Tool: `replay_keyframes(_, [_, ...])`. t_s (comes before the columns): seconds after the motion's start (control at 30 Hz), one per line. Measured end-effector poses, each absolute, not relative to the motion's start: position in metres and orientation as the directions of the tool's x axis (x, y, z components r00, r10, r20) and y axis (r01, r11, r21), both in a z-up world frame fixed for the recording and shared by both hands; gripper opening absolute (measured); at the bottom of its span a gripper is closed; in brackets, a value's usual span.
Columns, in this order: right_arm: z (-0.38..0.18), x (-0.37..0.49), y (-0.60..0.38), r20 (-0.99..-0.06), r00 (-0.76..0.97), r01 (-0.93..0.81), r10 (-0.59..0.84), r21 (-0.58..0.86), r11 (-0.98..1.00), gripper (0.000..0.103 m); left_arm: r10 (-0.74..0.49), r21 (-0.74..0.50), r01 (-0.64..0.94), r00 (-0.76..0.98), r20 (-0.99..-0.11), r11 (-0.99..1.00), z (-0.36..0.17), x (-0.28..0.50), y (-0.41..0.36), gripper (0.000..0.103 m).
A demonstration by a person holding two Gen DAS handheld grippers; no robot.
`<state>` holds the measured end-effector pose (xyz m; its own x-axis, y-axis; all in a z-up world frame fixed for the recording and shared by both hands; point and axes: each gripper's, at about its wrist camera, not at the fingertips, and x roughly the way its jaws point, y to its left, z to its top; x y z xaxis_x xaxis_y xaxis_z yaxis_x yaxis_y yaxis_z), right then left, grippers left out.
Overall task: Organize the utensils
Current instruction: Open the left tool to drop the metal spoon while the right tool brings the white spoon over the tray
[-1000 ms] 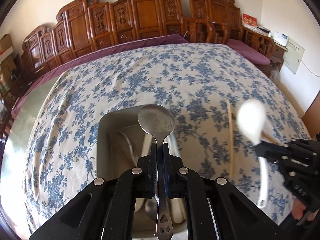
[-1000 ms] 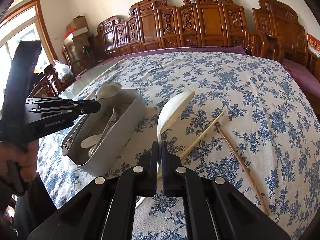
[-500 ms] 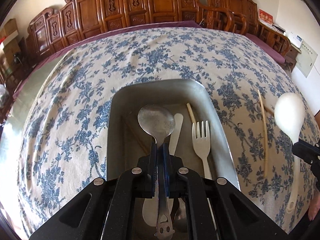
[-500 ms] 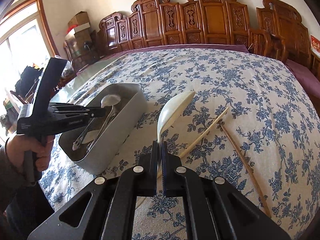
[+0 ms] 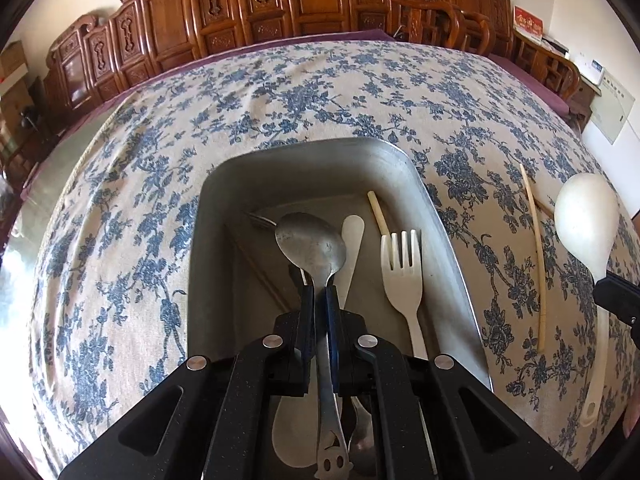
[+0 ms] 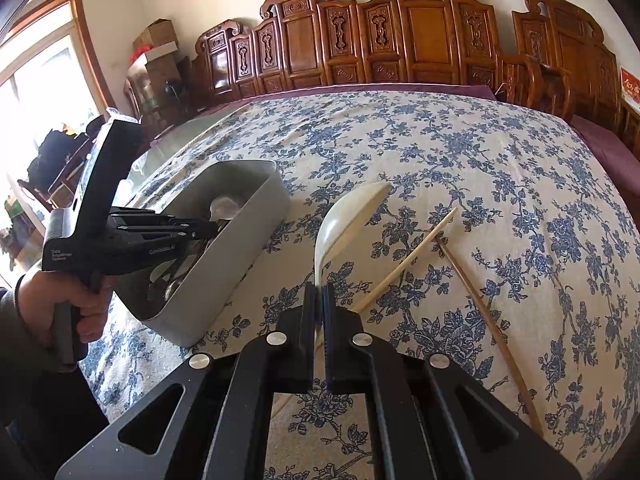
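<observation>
My left gripper [image 5: 320, 292] is shut on a metal spoon [image 5: 312, 242], its bowl hanging low inside the grey metal tray [image 5: 312, 150]. In the tray lie a cream fork [image 5: 402, 276], a cream spoon handle [image 5: 352, 240] and a chopstick [image 5: 378, 212]. My right gripper [image 6: 319, 286] is shut on the handle of a large cream spoon [image 6: 344, 212], held above the flowered cloth to the right of the tray [image 6: 248, 220]. The right wrist view shows the left gripper [image 6: 208, 226] reaching into the tray. The cream spoon [image 5: 586, 216] also shows at the right edge of the left wrist view.
Two chopsticks [image 6: 404, 264] [image 6: 488, 328] lie crossed on the blue-flowered tablecloth [image 6: 460, 152] right of the cream spoon; one chopstick [image 5: 536, 256] shows beside the tray. Carved wooden chairs [image 6: 420, 40] line the far side. A person's hand [image 6: 80, 304] holds the left gripper's handle.
My left gripper has come down over the tray, bringing the metal spoon from above its rim to inside it. The right gripper and cream spoon have stayed put.
</observation>
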<state>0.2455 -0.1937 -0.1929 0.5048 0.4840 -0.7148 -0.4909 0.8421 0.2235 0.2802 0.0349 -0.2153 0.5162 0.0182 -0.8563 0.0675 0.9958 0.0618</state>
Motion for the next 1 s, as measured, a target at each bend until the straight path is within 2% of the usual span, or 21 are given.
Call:
replay_keyframes(0.07, [-0.193,0.245,-0.193,-0.716,0.504,-0.492,0.483,0.222,0.842,0.005,0.018,0.063,0.067,0.526,-0.850,0.996,-0.211,0.278,0.035,0.007])
replay_keyframes(0.17, [-0.193,0.244,-0.192,-0.717,0.502,-0.493,0.483,0.222,0.841,0.005,0.008,0.057,0.072,0.548,-0.836,0.996,-0.200,0.271,0.037,0.015])
replay_keyframes(0.57, [-0.167,0.232,-0.174,-0.684,0.493,-0.528,0.537,0.256,0.810,0.005,-0.023,0.027,0.069,0.642,-0.766,0.997,-0.158,0.230,0.057,0.015])
replay_keyframes(1.0, [-0.143,0.257,-0.100,-0.666,0.463,-0.580,0.585,0.272,0.768,0.005,-0.016,-0.007,0.015,0.686,-0.727,1.000,-0.141,0.210,0.102,0.015])
